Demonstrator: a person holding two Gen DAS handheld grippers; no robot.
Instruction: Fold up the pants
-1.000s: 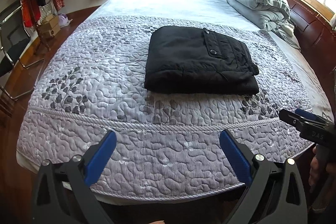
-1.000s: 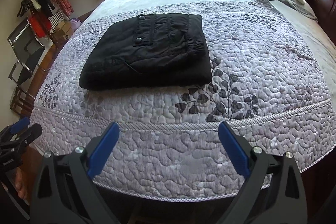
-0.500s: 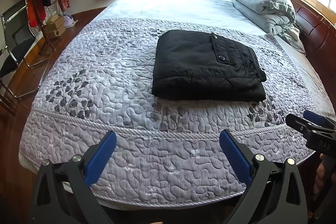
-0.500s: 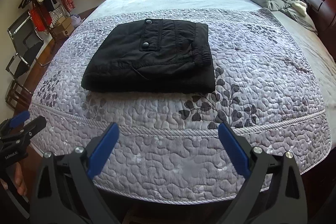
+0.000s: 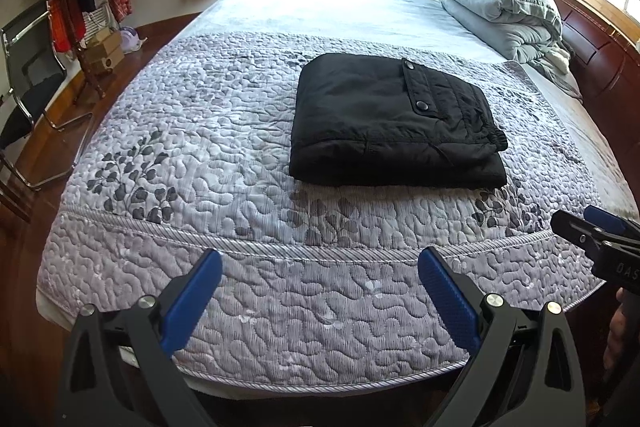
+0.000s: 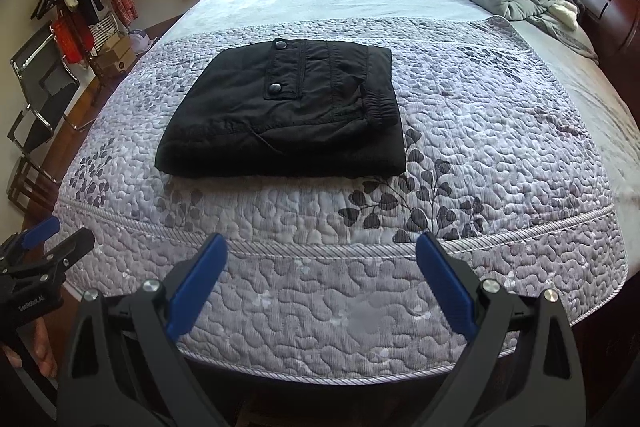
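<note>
The black pants [image 5: 394, 123] are lying folded into a compact rectangle on the quilted grey bedspread [image 5: 224, 155], toward the middle of the bed and well apart from both tools; the same bundle [image 6: 288, 115] is being shown left of centre in the right wrist view, a snap-buttoned pocket flap facing up. How many layers are stacked beneath cannot be told, since only the top face and near edge are being exposed. The left gripper [image 5: 320, 291] is being held wide over the near hem of the bedspread, nothing between its blue pads [image 5: 192, 301]. The right gripper [image 6: 322, 283] is likewise being held wide and empty above that hem. Each tool is being cut off by the frame edge in the other's view, so only a black tip with a sliver of blue is visible there. The folded grey duvet [image 5: 500, 7] is being piled at the far right, its lower part partly hidden against the wooden headboard [image 5: 600, 63].
</note>
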